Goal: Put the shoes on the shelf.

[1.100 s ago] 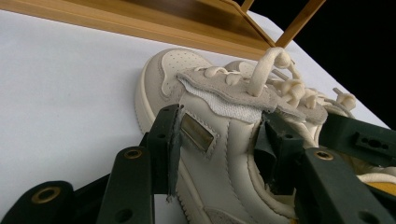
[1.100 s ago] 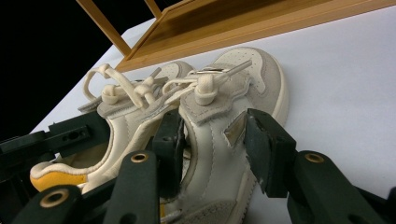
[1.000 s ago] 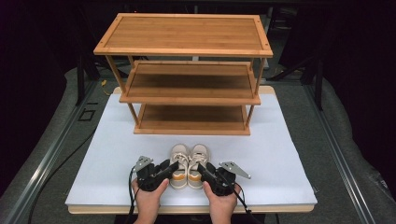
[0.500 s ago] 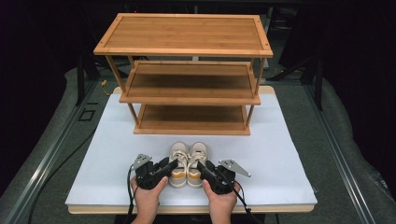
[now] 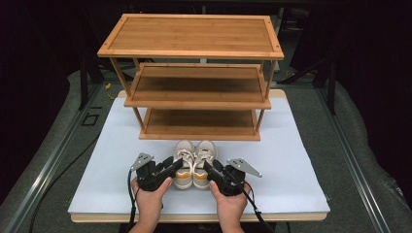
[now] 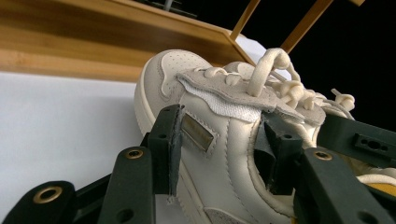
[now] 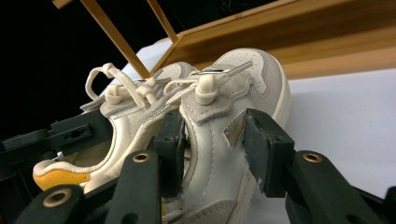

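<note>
Two cream shoes sit side by side near the front edge of the white surface [image 5: 301, 160], toes toward the wooden shelf rack [image 5: 194, 77]. The left gripper [image 5: 176, 164] has its fingers [image 6: 168, 140] closed on the left shoe [image 5: 182, 162], one outside and one inside it. The right gripper [image 5: 210, 167] holds the right shoe [image 5: 203, 160] the same way, and both shoes look a little lifted.

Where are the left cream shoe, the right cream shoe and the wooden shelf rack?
left cream leather shoe [image 6: 219, 140]: left gripper view, on its side panel.
right cream leather shoe [image 7: 215, 154]: right gripper view, on its side panel.
three-tier wooden shelf rack [image 5: 192, 36]: high view, on its top board.
</note>
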Tool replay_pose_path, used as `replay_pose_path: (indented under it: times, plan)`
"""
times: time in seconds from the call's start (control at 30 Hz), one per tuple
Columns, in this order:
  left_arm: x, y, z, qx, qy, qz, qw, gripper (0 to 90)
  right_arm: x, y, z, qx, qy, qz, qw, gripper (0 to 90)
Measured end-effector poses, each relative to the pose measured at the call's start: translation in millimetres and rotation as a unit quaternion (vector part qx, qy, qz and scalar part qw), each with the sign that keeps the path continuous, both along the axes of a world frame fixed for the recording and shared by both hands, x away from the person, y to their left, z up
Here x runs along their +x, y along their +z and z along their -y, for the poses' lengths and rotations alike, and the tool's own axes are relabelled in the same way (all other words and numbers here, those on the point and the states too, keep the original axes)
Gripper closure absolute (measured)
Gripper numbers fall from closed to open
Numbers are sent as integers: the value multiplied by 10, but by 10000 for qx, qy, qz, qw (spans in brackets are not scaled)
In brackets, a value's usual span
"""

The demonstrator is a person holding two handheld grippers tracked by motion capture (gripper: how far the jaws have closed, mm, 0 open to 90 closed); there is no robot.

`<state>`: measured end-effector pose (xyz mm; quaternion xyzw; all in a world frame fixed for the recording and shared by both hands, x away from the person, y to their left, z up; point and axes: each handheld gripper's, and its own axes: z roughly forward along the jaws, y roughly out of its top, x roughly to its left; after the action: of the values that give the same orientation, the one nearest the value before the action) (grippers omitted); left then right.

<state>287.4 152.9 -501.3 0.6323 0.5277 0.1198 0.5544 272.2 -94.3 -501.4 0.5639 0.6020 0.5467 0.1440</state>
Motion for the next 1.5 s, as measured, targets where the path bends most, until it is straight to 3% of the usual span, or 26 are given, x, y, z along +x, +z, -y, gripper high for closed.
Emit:
replay_pose_path:
  times: [0.13,0.2,0.33,0.53,0.63,1.07,1.17,1.2,1.47,1.5]
  plan:
    - [12,70,5,16,9,22,10000,551,7,70,4,3,38,-29,10000,592]
    - [31,141,12,38,-7,55,10000,551,26,124,-2,34,-17,70,10000,592]
    - [51,246,20,37,-18,97,9999,552,30,225,24,15,6,-4,10000,592]
    - [71,387,24,-5,-33,195,9998,552,48,366,19,85,-43,204,9997,592]
    - [91,451,14,-26,-50,205,9998,553,55,433,23,50,-50,160,9998,592]
    - [155,635,-21,-104,-59,235,9997,552,122,620,7,129,-6,248,9996,592]
    - [154,688,-17,-75,-56,279,9996,553,112,674,11,91,-13,186,9998,591]
    - [155,722,-21,-81,-62,285,9995,553,118,699,5,124,-2,275,9995,592]
    - [199,889,-10,-102,-111,359,9992,553,127,839,29,190,-74,263,9994,592]
    - [199,889,-10,-102,-111,359,9992,553,136,849,29,243,-43,348,9991,592]
